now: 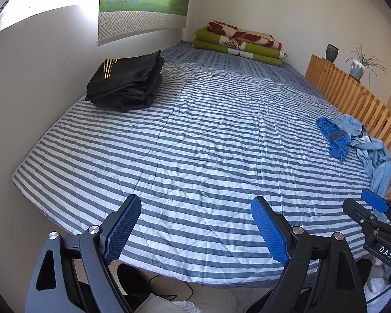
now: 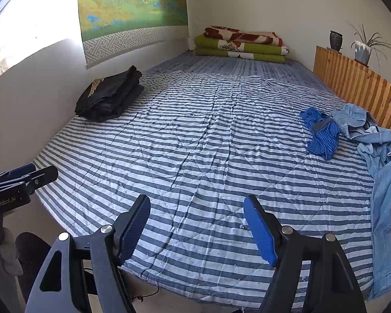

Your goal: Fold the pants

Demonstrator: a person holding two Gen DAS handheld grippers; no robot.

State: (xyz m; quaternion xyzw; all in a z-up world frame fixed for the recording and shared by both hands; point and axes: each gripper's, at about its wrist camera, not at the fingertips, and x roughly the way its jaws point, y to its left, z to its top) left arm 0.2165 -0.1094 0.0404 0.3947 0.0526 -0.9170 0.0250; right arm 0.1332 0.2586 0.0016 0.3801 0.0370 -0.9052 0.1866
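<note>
Crumpled light-blue denim pants (image 1: 372, 151) (image 2: 378, 156) lie at the right side of the striped bed, by the wooden slat rail. One leg trails toward the front edge. A blue striped garment (image 1: 333, 135) (image 2: 320, 133) lies bunched against their left side. My left gripper (image 1: 195, 199) hovers open over the bed's front edge with nothing between its blue pads. To its right my right gripper (image 2: 195, 198) is also open and empty, left of the denim leg. Each gripper shows at the edge of the other's view: the right gripper (image 1: 358, 200), the left gripper (image 2: 44, 170).
A folded black pile (image 1: 125, 83) (image 2: 109, 96) sits at the left against the wall. Folded green and red blankets (image 1: 239, 41) lie at the far end. The wooden slat rail (image 1: 352, 91) carries a vase and a potted plant. The striped quilt (image 1: 195, 130) is wrinkled.
</note>
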